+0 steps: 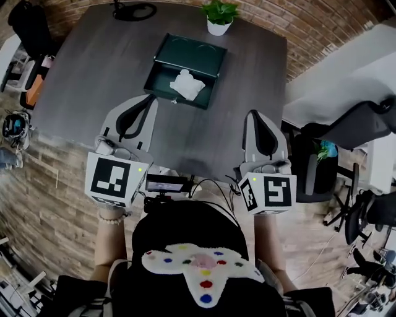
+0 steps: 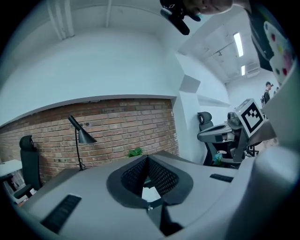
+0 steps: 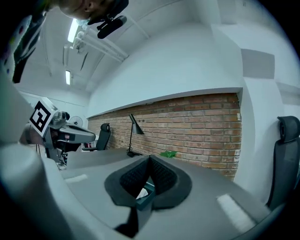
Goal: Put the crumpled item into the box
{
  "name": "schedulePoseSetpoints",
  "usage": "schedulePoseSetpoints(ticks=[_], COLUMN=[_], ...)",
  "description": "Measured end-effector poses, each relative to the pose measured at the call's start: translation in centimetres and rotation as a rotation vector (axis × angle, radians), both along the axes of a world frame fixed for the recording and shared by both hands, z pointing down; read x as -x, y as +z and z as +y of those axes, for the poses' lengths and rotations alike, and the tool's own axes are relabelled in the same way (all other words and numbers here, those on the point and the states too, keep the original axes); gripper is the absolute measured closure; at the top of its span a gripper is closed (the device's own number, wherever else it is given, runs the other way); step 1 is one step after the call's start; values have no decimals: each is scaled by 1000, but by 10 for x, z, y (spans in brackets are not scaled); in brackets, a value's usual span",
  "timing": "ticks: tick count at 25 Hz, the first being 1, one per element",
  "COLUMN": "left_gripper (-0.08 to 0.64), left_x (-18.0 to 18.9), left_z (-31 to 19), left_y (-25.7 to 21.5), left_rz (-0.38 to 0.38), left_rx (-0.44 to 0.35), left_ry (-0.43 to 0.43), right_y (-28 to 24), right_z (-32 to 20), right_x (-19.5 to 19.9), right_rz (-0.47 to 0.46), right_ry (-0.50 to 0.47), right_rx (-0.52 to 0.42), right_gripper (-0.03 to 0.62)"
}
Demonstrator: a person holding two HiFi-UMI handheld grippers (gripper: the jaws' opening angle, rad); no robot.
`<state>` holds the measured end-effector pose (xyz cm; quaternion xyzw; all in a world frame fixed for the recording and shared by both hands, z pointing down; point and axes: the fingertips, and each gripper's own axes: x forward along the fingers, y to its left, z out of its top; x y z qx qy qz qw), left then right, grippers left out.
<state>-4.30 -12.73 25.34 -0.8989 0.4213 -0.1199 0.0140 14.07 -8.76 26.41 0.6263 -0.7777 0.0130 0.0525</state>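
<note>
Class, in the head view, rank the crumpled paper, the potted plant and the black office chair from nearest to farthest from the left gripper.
From the left gripper:
1. Crumpled paper, inside the green box, just ahead-right.
2. Potted plant, at the table's far edge.
3. Black office chair, off the table, far right.

my pads [image 2: 164, 178] ribbed matt black, box [image 1: 189, 54] smooth dark green metal, crumpled item [image 1: 187, 85] soft white paper, table [image 1: 99, 68] matt grey

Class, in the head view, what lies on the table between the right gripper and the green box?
Nothing: in the head view only bare dark table separates the right gripper from the green box holding the crumpled white item.
</note>
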Motion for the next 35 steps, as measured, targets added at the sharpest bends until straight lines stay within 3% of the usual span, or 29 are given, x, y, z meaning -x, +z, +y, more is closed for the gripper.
schedulePoseSetpoints(ticks=[12, 35], left_gripper=[554, 554], left_x=[-5, -10], left_z=[29, 32], left_y=[-2, 4], left_rz=[-32, -33], left_rx=[-26, -2], left_ry=[-10, -13], right_y=[-8, 0], right_z=[24, 27], right_x=[-2, -3], right_rz=[-9, -10], right_ry=[-20, -34], right_rx=[-23, -3], right_gripper=[583, 584])
